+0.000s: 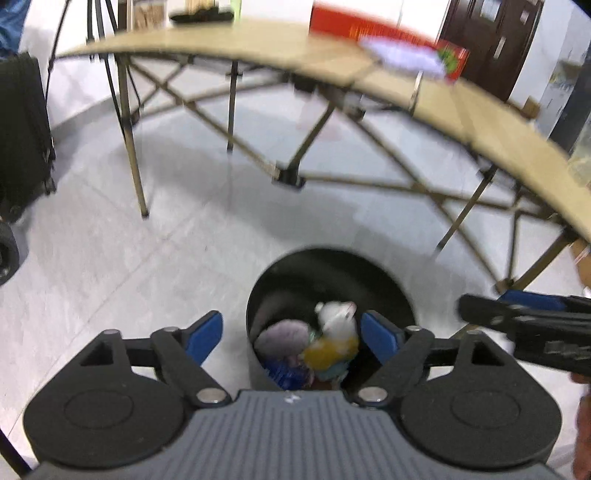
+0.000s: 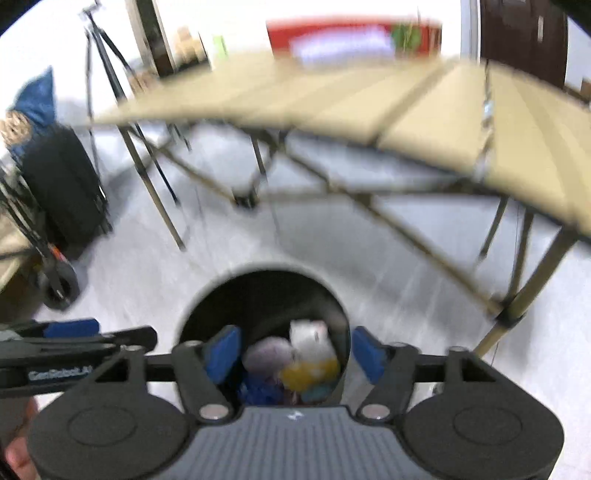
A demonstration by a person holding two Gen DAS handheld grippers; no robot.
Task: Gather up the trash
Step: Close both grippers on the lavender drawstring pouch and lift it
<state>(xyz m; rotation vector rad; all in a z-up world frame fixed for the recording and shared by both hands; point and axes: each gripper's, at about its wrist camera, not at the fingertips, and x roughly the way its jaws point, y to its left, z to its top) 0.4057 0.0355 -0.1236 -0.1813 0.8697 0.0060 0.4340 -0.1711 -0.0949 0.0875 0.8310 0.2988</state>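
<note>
Black plastic forms the round trash bin (image 1: 291, 273), which stands on the pale tiled floor (image 1: 110, 258) just in front of a folding table (image 1: 258, 48). Both grippers hover above its open mouth, side by side. The left gripper (image 1: 291, 334) has its blue pads spread wide with nothing between them; the right gripper (image 2: 295, 349) is likewise released and empty. Inside the bin lies the collected trash (image 1: 332, 339) — a white crumpled piece, a yellow piece below it, a pale lilac wad to one side and something blue at the bottom; motion blur prevents closer identification. In each wrist view the bin opening sits directly ahead of and below the fingers, centred between the pads, so neither gripper is clearly nearer to it. The bin has no long axis as seen from above; its opening faces straight up. On the table top, well apart from both grippers, a lilac, blurred item (image 1: 402, 55) rests against a red box (image 1: 373, 29) — judged to be a candidate for the next pickup, though its nature cannot be confirmed. It lies up and to the right in the left wrist view and near centre in the right wrist view, so the right gripper appears better aligned to reach it.
</note>
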